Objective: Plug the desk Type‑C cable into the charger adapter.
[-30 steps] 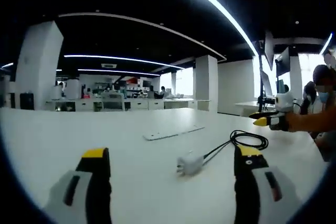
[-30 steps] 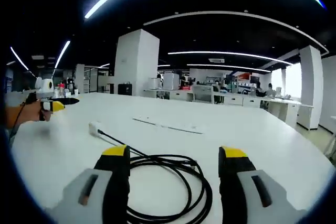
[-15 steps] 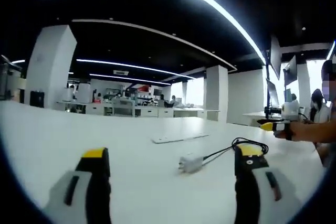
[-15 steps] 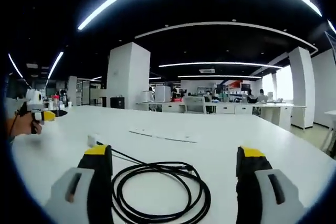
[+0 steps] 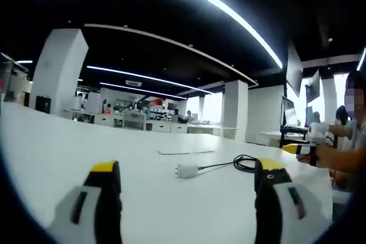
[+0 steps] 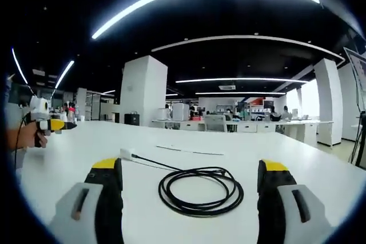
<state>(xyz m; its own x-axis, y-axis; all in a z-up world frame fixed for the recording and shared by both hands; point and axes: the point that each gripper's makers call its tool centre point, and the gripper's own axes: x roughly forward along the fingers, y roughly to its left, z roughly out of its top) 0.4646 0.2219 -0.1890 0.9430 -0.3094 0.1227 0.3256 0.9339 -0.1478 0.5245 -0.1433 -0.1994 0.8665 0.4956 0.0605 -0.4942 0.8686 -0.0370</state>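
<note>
A white charger adapter (image 5: 187, 170) lies on the white desk (image 5: 68, 147), with a black cable (image 5: 243, 163) running from it to a loose coil. In the right gripper view the coil (image 6: 200, 190) lies ahead between my jaws, and the adapter (image 6: 126, 154) sits at its far left end. My left gripper (image 5: 186, 171) is open, jaws wide apart, held low over the desk in front of the adapter. My right gripper (image 6: 191, 168) is open too, just short of the coil. Each gripper appears in the other's view, held in a hand: the right gripper (image 5: 297, 148) and the left gripper (image 6: 54, 124).
A flat white strip (image 6: 189, 151) lies on the desk beyond the cable, also seen as the strip (image 5: 183, 152) in the left gripper view. Monitors on an arm (image 5: 297, 84) stand at the right. White pillars (image 6: 143, 92) and office desks fill the background.
Both views have tilted lower toward the desk. The right jaws widened between one second and half a second ago. The adapter and cable lie as before.
</note>
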